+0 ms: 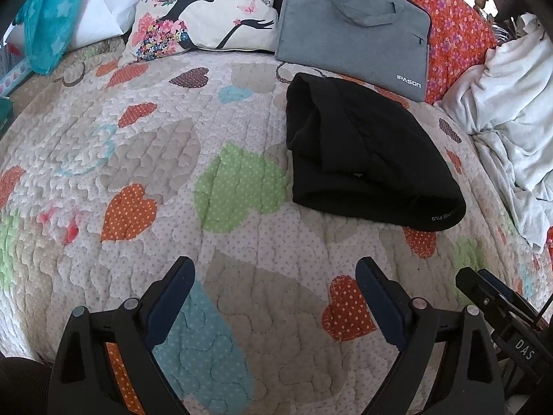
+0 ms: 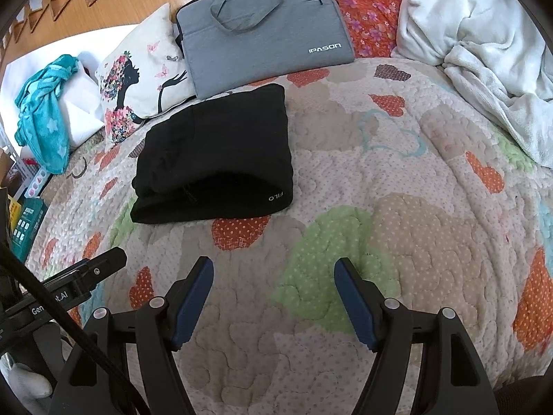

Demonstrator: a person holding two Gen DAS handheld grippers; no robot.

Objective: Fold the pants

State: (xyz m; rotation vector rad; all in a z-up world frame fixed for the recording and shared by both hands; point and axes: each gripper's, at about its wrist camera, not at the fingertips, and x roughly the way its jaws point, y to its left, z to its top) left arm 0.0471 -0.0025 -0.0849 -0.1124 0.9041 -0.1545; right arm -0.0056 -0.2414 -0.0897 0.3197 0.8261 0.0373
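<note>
Blue-padded fingers (image 1: 375, 297), black frames: left gripper (image 1: 273, 294) spread wide with nothing between the pads, poised over bare quilt (image 1: 138, 138); right gripper (image 2: 273, 294) likewise parted and empty, over a green heart patch. Each tool's tip shows at the edge of the other's view, so the two sit side by side, near one another and well short of the garment. Pants (image 2: 214, 159): black, already stacked in a compact multi-layer bundle, lying flat on the quilt ahead of both grippers, its far edge just beside or slightly overlapping a grey laptop sleeve (image 2: 262, 24) marked IPASON; printed cushion (image 1: 204, 7) further left, rumpled white blanket (image 2: 484, 52) to the right, teal cloth (image 2: 45, 114) at the far left margin. Judgement: folding appears complete or nearly so, and the step in hand is release and withdrawal, or a final tidy. Handling note: the near edge shows loose layered lips and a slightly uneven left side; if squaring is wanted, approach low with jaws apart, pinch all layers together at a corner rather than the top layer only, and move both corners evenly so the stack does not shear. Otherwise keep clear and avoid dragging the quilt beneath it.
</note>
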